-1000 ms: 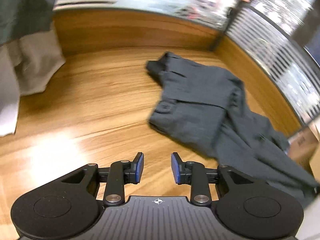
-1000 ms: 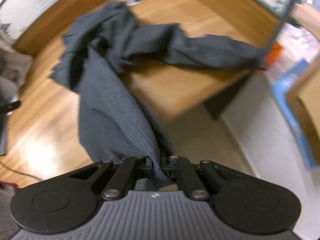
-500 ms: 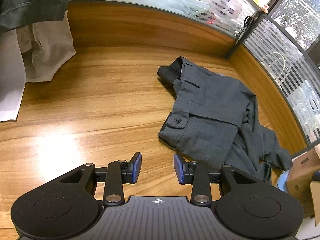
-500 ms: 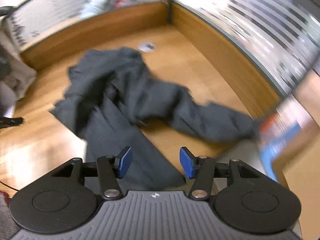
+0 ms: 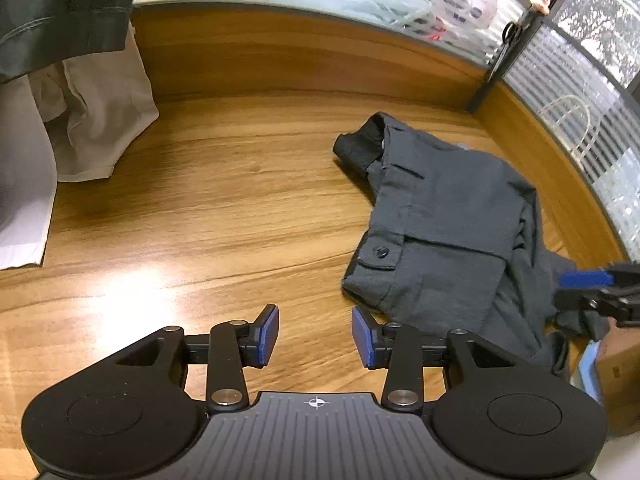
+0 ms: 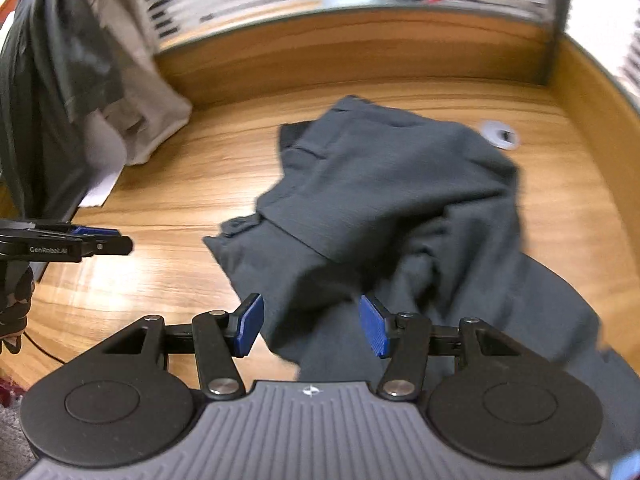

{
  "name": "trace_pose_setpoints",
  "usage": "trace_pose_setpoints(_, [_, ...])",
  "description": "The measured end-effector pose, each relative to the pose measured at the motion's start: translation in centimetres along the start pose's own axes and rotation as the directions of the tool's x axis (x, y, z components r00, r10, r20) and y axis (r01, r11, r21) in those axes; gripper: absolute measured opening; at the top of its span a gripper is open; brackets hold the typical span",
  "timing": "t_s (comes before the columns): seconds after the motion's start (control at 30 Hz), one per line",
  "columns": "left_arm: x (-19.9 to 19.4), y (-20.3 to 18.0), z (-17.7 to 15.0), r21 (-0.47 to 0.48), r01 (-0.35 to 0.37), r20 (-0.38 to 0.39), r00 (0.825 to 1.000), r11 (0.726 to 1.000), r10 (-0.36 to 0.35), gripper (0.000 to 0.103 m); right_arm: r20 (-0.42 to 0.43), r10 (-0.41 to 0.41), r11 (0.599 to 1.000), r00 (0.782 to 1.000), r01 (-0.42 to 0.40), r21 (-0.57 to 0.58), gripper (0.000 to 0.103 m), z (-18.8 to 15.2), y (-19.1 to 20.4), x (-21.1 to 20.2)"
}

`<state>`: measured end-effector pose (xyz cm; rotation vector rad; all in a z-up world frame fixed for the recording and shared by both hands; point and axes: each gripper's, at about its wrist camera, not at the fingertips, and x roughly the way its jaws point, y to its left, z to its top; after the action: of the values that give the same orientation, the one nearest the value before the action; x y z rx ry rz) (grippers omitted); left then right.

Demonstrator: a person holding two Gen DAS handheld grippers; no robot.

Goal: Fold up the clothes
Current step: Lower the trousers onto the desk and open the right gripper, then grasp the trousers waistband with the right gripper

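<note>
Wood desk point(image 5: 240, 208) ringed by striped glass partitions point(image 5: 580, 92), grey trousers point(image 5: 440, 232) crumpled at its right with legs cut off past the edge, left gripper point(image 5: 315, 338) just widened, spread over bare wood, right gripper point(image 6: 312, 330) spread above blurred trousers, nothing pinched.

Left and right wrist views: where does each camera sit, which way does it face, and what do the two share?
Left wrist: on the left claw, tilted down at bare table left of the grey trousers; right claw at right edge.
Right wrist: on the right claw, tilted down over the trousers; left claw and a gloved hand at left edge.
Shared: trousers, table, hanging clothes, each other's claw.
</note>
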<state>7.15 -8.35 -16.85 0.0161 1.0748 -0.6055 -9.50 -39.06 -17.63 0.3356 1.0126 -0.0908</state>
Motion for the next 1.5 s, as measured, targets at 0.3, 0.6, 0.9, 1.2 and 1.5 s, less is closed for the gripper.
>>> trace_pose_setpoints(0.3, [1.3,0.5,0.2,0.026,-0.025,-0.029,0.999,0.999,0.026,0.044,-0.017,-0.022,0.942,1.000,0.015,-0.336,0.059,5.0,3.4,6.8])
trace_pose_setpoints(0.6, [1.7,1.1,0.5,-0.029,-0.048,-0.036,0.998,0.998,0.046,0.046,-0.092,-0.137,0.780,0.986,0.051,-0.623,0.031,5.8,4.6,12.5])
trace_pose_setpoints(0.9, [3.7,0.7,2.4,-0.035,-0.029,-0.025,0.999,0.999,0.028,0.050,-0.007,-0.132,0.846,0.991,0.109,-0.522,0.003,7.3,1.6,8.3])
trace_pose_setpoints(1.2, [3.5,-2.5,6.1,-0.042,0.308,0.050,0.951,0.950,-0.306,0.048,0.065,-0.119,0.921,0.991,0.134,-0.365,0.001,6.3,-2.4,4.0])
trace_pose_setpoints(1.5, [6.6,-3.3,7.5,-0.068,0.271,0.013,0.962,0.960,-0.271,0.048,0.193,-0.213,0.912,0.958,0.266,-0.312,0.001,5.2,-2.3,1.8])
